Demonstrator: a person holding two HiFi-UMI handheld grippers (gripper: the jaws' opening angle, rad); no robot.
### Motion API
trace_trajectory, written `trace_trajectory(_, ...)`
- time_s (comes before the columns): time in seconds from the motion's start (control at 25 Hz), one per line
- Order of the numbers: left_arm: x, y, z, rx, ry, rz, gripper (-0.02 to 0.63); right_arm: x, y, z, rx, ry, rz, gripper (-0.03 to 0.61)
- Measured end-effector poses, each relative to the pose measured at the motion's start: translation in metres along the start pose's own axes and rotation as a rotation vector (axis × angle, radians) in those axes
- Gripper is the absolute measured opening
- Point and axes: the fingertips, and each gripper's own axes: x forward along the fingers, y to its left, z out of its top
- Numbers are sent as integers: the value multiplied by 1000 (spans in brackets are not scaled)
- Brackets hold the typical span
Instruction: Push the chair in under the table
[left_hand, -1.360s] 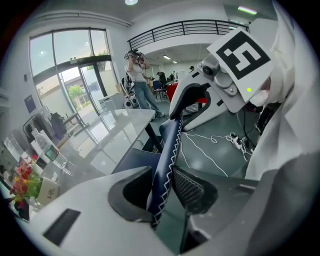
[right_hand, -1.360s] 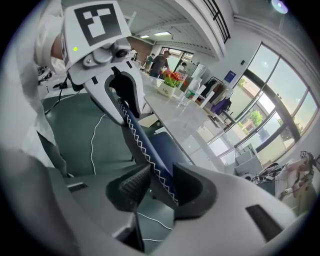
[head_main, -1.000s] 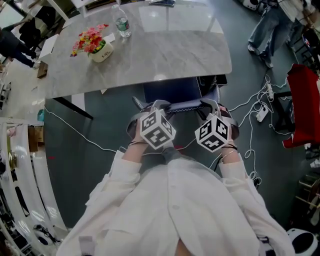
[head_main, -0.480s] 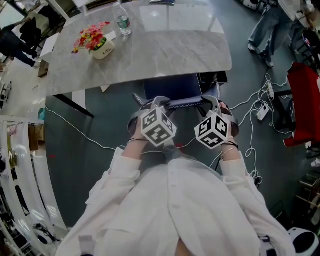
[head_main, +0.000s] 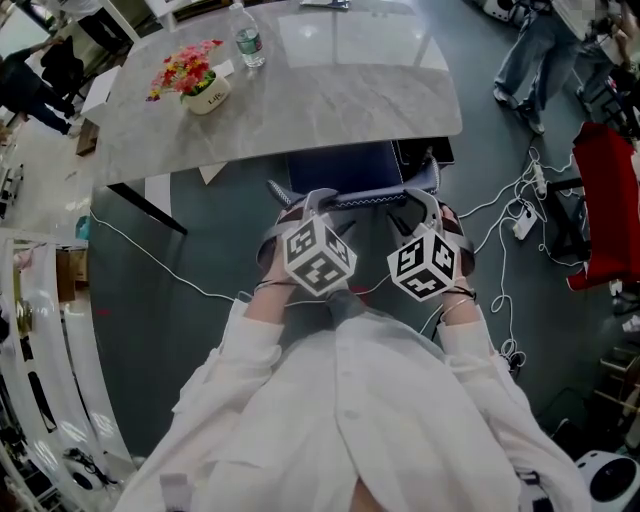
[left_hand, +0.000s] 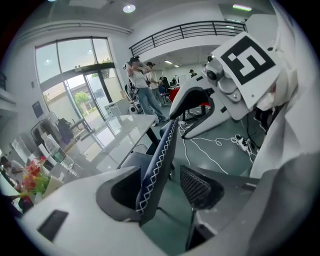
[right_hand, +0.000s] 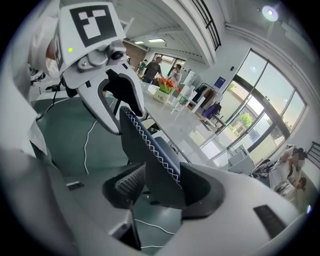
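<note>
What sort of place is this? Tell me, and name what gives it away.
Probably an open-plan office or lab workspace: a long grey table, tall glass windows and doors, and a power strip with white cables trailing over the floor.

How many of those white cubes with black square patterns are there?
2. One white cube with black square markers is left of centre in the head view; the other is beside it on the right, both close to the blue chair's backrest. None seems hidden.
</note>
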Motion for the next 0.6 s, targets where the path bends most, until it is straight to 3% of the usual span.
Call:
trace_trajectory(0.24,-42,-14,-4,-54,-61,52,238,-34,23,9,55,-51,-25,195)
trace_trajectory(0.44,-88,-36,-12,-89,-134,103,233,-77,54,30,196,-168,9,195)
trace_trajectory(0.6,-127,-61,-19,-157,-203,125,168,-121,80,44,313,-264,7,194)
